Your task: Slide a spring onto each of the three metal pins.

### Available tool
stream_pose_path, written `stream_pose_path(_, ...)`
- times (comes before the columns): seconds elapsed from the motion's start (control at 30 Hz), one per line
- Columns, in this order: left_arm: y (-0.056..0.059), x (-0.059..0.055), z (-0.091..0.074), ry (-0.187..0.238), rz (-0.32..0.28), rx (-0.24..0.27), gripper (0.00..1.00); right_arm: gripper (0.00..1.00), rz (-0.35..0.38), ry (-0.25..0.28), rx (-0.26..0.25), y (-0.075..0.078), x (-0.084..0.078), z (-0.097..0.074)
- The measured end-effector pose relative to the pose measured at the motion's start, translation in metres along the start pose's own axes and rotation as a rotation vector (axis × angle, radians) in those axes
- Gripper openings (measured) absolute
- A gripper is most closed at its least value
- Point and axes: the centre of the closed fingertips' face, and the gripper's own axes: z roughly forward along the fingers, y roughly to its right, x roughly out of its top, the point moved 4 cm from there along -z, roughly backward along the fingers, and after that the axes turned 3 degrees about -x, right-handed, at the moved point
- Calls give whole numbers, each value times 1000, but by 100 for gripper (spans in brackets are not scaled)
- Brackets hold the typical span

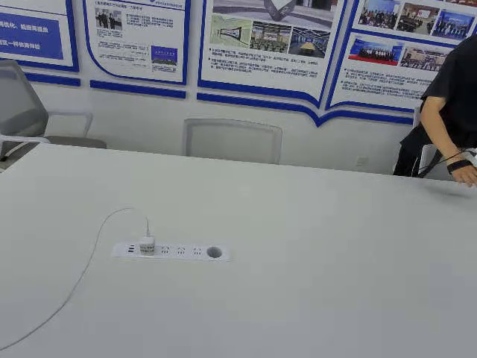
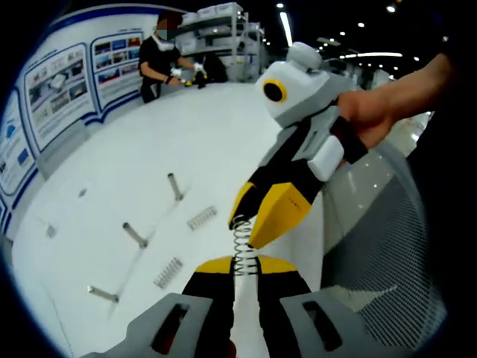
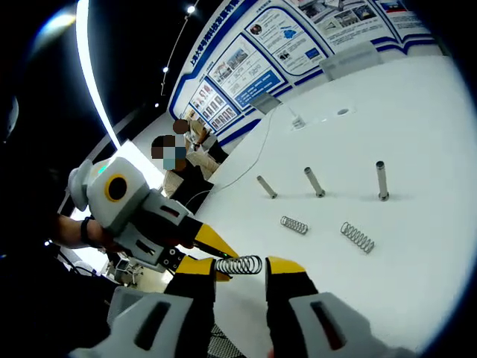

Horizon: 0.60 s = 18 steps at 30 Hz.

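Left gripper (image 2: pixel 238 265): its jaws are sitting almost together, pinching the near end of one spring (image 2: pixel 240 240), which is pointing straight out ahead of them.
Right gripper (image 3: pixel 242 270): its jaws are standing part open, with that same spring lying across the gap. Whether they are pressing on it cannot be told. A hand (image 2: pixel 369 112) is holding this gripper.
Held spring: it is hanging in the air between the two grippers. It is well apart from the middle pin (image 2: pixel 136 235), on the person's side of it.
Loose springs: two are lying flat on the table (image 2: pixel 216 127), on the near side of the middle pin. One (image 2: pixel 168 272) is lying off to one side of that pin and the other (image 2: pixel 201 218) off to the opposite side. Both are near it and neither is touching any pin.
Pins: the middle pin is standing upright in a row between its two neighbours (image 2: pixel 175 186) (image 2: pixel 102 293). All three shafts are showing bare.
Power strip (image 1: pixel 170 250): it is sitting in the table top well beyond the middle pin, with a plug and cable in it.
Other person (image 2: pixel 158 63): standing at the table's far end, far beyond the middle pin.
Done: by the look of it nothing, since no pin is wearing a spring.
Left: all three pins are waiting. The held spring is probably heading for the first one, and the two loose springs are waiting to be picked up after it.
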Motion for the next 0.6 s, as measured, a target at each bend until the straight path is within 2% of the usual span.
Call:
stream_pose_path(0.23,-2,2,-2,7,24,-9,10,19,-18,-15,-6,1,2,1)
stream_pose_path(0.6,-3,0,-2,-5,55,-14,10,13,-16,-13,36,-6,8,0)
